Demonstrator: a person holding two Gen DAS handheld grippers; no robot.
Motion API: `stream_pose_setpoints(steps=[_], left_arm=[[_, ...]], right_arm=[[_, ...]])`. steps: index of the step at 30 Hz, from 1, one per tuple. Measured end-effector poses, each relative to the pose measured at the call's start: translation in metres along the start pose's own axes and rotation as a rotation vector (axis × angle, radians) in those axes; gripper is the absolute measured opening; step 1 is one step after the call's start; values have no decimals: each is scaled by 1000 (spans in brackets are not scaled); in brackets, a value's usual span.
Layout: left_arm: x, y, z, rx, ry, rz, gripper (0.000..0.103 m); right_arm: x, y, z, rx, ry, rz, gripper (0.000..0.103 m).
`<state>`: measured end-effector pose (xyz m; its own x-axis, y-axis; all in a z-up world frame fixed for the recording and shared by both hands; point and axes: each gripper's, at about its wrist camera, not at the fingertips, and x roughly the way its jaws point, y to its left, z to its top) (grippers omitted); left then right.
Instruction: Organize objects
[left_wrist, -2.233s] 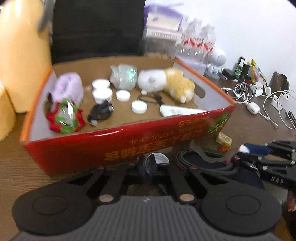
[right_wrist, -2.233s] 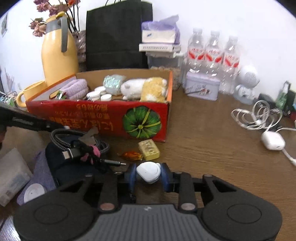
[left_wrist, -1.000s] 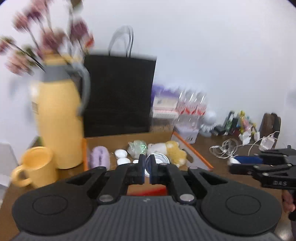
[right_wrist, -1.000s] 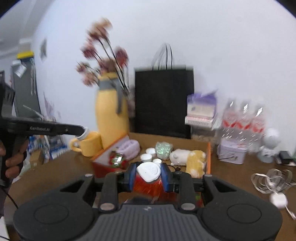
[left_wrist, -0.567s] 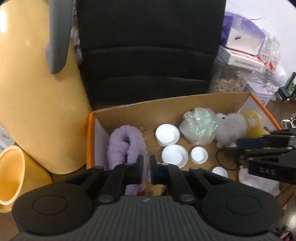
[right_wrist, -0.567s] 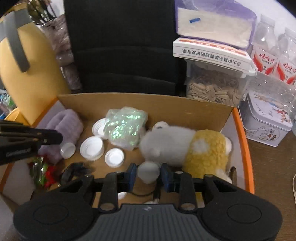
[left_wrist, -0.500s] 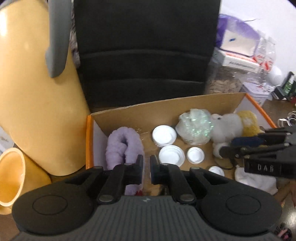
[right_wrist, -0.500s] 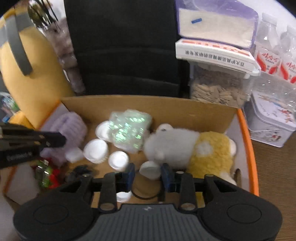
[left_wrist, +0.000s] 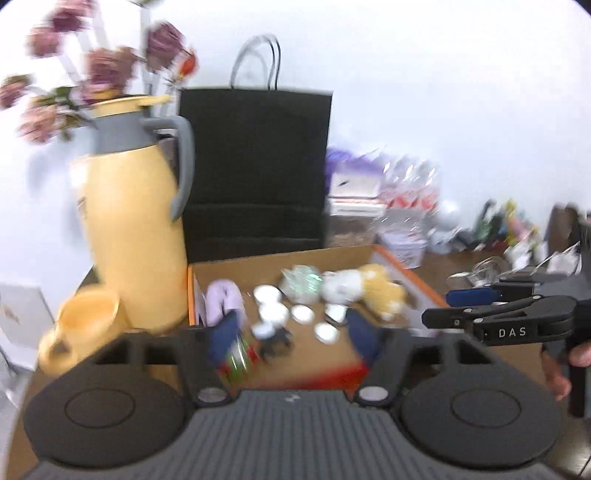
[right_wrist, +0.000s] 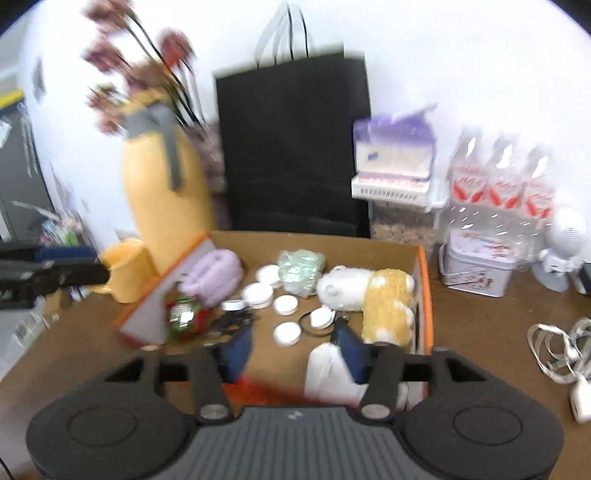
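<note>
At the far left a yellow mug (left_wrist: 86, 321) sits beside a yellow thermos jug (left_wrist: 135, 236), with a black paper bag (left_wrist: 255, 173) behind. In front of them is the task's cardboard box (right_wrist: 424, 291), already holding the sorted pieces: a lilac fuzzy slipper (right_wrist: 214, 275), a red and green ornament (right_wrist: 184, 314), several white jar lids (right_wrist: 258, 293), a crinkled iridescent packet (right_wrist: 301, 267) and a white and yellow plush toy (right_wrist: 369, 291).

The left gripper (left_wrist: 291, 332) hangs over the near left part of the box, its jaws opening, with nothing between them. The right gripper (right_wrist: 293, 343) is over the near right part, jaws also opening and empty; a white cloth-like item (right_wrist: 328, 369) lies just under its right finger.

Both views are smeared, so fine detail is uncertain. In my judgement the step in hand is the release into the box. To do it well, let both pairs of fingers spread fully before drawing away, lift clear of the near wall, and avoid brushing the lids or plush. Cables (right_wrist: 557, 350) lie well apart on the right.
</note>
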<state>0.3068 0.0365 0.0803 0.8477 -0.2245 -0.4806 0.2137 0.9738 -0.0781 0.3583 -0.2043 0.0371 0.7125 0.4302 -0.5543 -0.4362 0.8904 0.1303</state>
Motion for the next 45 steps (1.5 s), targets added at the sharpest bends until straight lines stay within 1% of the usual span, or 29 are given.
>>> stream_pose_setpoints(steps=[1,3,7,8,9,10,11,13,14,17,20,23,27,30,32,34,35,37,38,39,40,41,42,43,44,45], left_arm=[[-21,-6,-19,-5,-33,-9,81],[-59,-20,-57,-18,-54,-14,82],[-117,-42,-119,-70,-22,-23,87],[-128,-47,-131,-81,-12,-12,87],[-140,-50,-143,-91,-7,-2,90],[-152,-53,-152,-97,-5,-5,93],[-163,-55,-160,-97,-5,-17,97],[-181,-59,-171,-76,-19,-22,97],[-187,-60,-174,-65,-29,-13,98],[-192,-61,-178,-62,-36,16,98],[-187,-63,-181,-79,-37,1,98],[-173,-66,-183,-93,-16,-20,98],[-141,-68,-176,-74,2,-27,98],[-101,-67,-161,-39,16,0,98],[-73,-67,-148,-5,34,5,98],[-46,-66,-134,23,30,-22,97],[-32,-65,-126,21,40,-25,97],[-9,-62,-109,3,40,-53,96],[3,-61,-101,-10,36,-71,95],[15,-59,-92,-28,41,-89,90],[29,-57,-84,-53,55,-105,86],[43,-54,-77,-81,78,-116,77],[57,-52,-73,-99,104,-131,69],[70,-53,-71,-108,128,-137,64],[82,-54,-71,-107,147,-135,60],[92,-55,-73,-97,162,-135,59]], right_arm=[[-19,4,-14,7,-33,-11,59],[-52,14,-45,12,-66,-28,60],[-109,33,-108,28,-96,-52,66],[-123,37,-124,55,-103,-59,69],[-136,41,-141,98,-111,-54,74],[-146,46,-156,137,-106,-24,74],[-155,51,-170,157,-94,15,73],[-169,62,-190,158,-64,55,73],[-175,67,-196,126,-51,47,73],[-192,73,-201,59,-51,-26,73],[-210,66,-197,54,-84,-80,74],[-212,55,-195,68,-98,-112,74],[-187,40,-188,73,-89,-129,73],[-163,27,-169,75,-112,-122,73],[-144,17,-150,79,-131,-106,72],[-117,5,-126,92,-135,-71,67],[-100,-2,-113,103,-129,-42,61],[-69,-15,-94,156,-112,-6,58],[-53,-21,-88,186,-104,18,54],[-35,-28,-83,226,-94,41,47],[-15,-34,-81,263,-64,56,42],[0,-36,-82,279,-24,58,34],[12,-35,-85,280,14,57,22],[20,-32,-91,266,43,66,18],[23,-28,-98,251,61,77,18],[20,-26,-104,227,37,82,14]])
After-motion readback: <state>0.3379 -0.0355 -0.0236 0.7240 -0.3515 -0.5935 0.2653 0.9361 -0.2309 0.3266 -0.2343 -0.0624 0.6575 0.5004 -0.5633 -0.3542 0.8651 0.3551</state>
